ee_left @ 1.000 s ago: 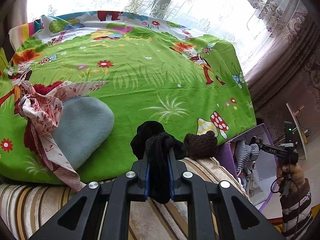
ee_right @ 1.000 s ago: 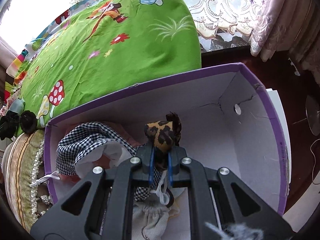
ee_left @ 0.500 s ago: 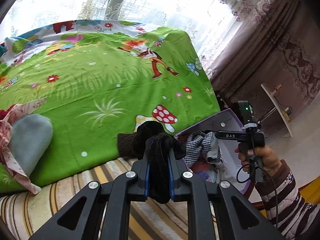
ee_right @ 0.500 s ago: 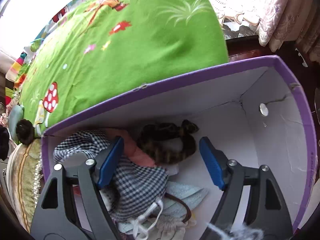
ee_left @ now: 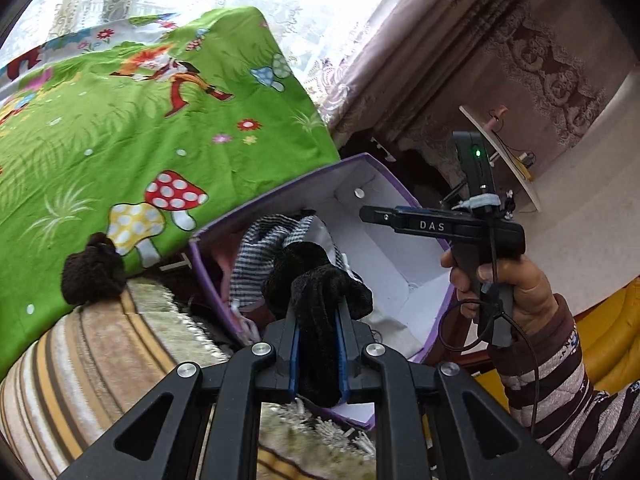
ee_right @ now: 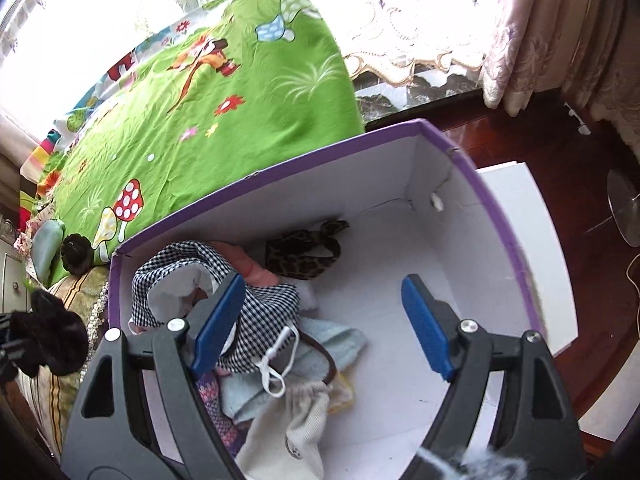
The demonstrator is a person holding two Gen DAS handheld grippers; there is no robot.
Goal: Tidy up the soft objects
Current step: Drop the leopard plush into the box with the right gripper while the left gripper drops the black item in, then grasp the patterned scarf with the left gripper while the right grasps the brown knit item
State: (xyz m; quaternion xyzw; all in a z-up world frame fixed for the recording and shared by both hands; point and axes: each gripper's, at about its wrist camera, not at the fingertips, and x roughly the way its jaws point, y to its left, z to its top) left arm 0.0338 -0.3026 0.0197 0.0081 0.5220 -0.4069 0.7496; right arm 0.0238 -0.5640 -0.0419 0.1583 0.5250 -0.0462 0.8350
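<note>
My left gripper is shut on a black fuzzy piece of cloth and holds it over the near corner of the purple box. From the right wrist view this black cloth shows at the far left. My right gripper stands open above the box, nothing between its blue pads. A leopard-print band lies on the box floor by the far wall. A checkered cloth, a light blue cloth and a cream sock fill the box's left half.
A dark brown fuzzy item sits at the edge of the green cartoon bedsheet, above a striped blanket. A light blue item lies further along the bed. A hand grips the right tool. A white board lies beside the box.
The right gripper opened, let the leopard-print band drop into the box, and lifted a little. The left gripper carried the black cloth rightwards from the bed edge to over the box.
</note>
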